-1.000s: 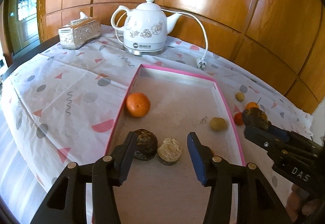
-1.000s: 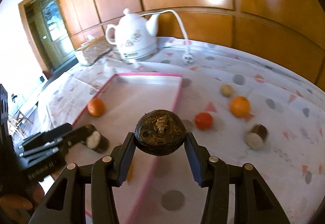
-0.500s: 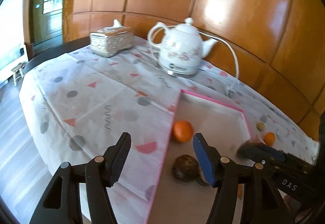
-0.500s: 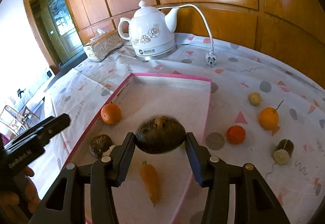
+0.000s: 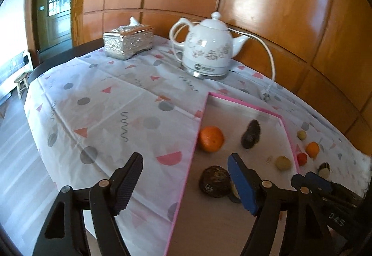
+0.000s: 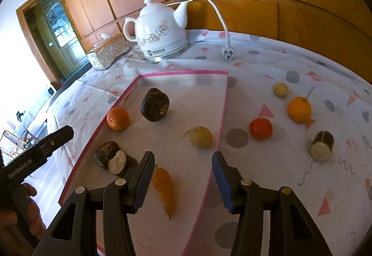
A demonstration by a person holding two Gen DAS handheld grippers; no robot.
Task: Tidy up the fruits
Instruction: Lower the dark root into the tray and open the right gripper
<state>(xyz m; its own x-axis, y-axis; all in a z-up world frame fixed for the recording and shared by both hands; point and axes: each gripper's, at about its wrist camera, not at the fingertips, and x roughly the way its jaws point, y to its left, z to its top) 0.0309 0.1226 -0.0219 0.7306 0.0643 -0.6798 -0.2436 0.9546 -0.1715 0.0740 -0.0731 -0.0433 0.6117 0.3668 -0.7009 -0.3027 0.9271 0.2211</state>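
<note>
Both my grippers are empty right now. Left gripper [image 5: 184, 178] has just been opening, jaws spread over the tablecloth [image 5: 97, 102] and tray [image 6: 183, 74] edge. Right gripper [image 6: 183, 170] jaws apart, nothing between them. The dark fruit [image 6: 154, 105] sits in the tray near the orange [image 6: 117, 118].

Dark fruit [image 6: 154, 104] (wrinkled) in pink-rimmed tray [image 6: 183, 73], beside orange [image 6: 117, 118].

Glossy ceramic kettle [image 6: 160, 33]; polished wood panelling [image 5: 267, 0]; matt printed tablecloth [image 5: 104, 105]; embossed silvery tissue box [image 5: 129, 42]
</note>
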